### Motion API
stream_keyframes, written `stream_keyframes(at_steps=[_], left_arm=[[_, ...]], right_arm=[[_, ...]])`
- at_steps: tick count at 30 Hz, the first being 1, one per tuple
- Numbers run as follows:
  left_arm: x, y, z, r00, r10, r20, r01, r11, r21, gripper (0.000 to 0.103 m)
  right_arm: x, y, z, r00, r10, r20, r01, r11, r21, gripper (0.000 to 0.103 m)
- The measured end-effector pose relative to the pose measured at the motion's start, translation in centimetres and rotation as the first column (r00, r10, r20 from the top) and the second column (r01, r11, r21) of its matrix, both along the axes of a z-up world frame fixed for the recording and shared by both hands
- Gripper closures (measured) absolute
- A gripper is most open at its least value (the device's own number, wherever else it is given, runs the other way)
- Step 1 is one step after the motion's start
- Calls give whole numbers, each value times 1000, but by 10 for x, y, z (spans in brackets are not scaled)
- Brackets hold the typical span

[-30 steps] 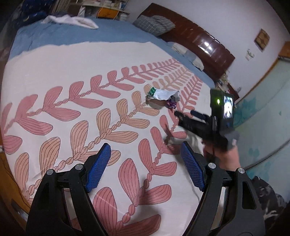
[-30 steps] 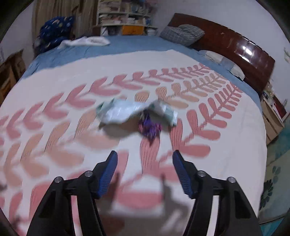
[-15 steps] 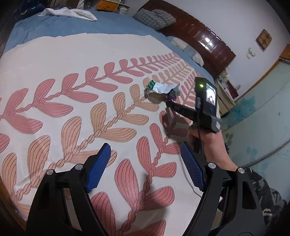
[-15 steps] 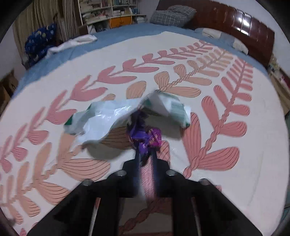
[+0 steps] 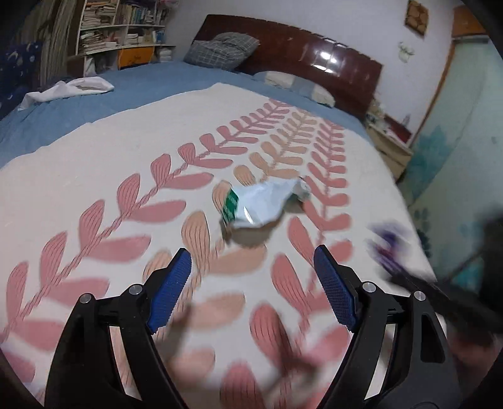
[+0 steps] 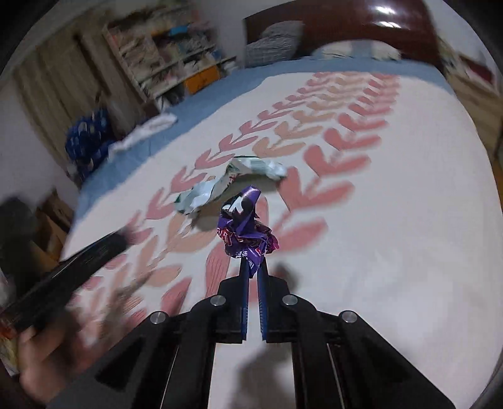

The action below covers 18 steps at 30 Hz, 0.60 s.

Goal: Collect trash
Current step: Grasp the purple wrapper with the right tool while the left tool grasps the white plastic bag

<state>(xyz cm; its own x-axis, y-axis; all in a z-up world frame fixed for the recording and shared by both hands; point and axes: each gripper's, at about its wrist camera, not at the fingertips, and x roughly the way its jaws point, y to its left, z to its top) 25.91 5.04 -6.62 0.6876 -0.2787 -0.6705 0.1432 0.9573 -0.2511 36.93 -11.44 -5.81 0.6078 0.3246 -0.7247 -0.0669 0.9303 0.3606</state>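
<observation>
My right gripper [image 6: 253, 266] is shut on a crumpled purple wrapper [image 6: 243, 228], held up off the bedspread. That wrapper shows as a purple blur [image 5: 388, 240] at the right of the left wrist view, in front of the dark right gripper. A crumpled white and green wrapper [image 5: 262, 204] lies on the leaf-patterned bedspread [image 5: 125, 163]; in the right wrist view this white and green wrapper [image 6: 226, 184] lies just beyond the purple one. My left gripper [image 5: 253, 275] is open and empty, a short way in front of the white wrapper, and appears blurred at the left of the right wrist view.
A dark wooden headboard [image 5: 314, 63] with a checked pillow [image 5: 223, 50] stands at the far end. White cloth [image 5: 72, 89] lies on the blue sheet at far left. Bookshelves [image 5: 116, 28] stand behind. A bedside cabinet [image 5: 389, 148] sits past the bed's right edge.
My right gripper closed on the purple wrapper and lifted it away from the white one. My left gripper swung toward the white wrapper, which is now straight ahead of it.
</observation>
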Motion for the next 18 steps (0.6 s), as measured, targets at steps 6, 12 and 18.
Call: stream_keyframes(at_steps=[6,12,18], left_arm=[[60,-38,-3,997,23,71,-28,996,80,23],[90,-79,-37,998,-57,-36,64,975,212,23],[101,-74,-46,997,-24,-75,39,979,199,47]], right_arm=[[-85,-19,21,999,-5,36,6,1000,-14,96],[-104,-23,18,999,45,12,-45,999,6,96],[-106,-19,15,995,96,-7,-96,995,4,96]])
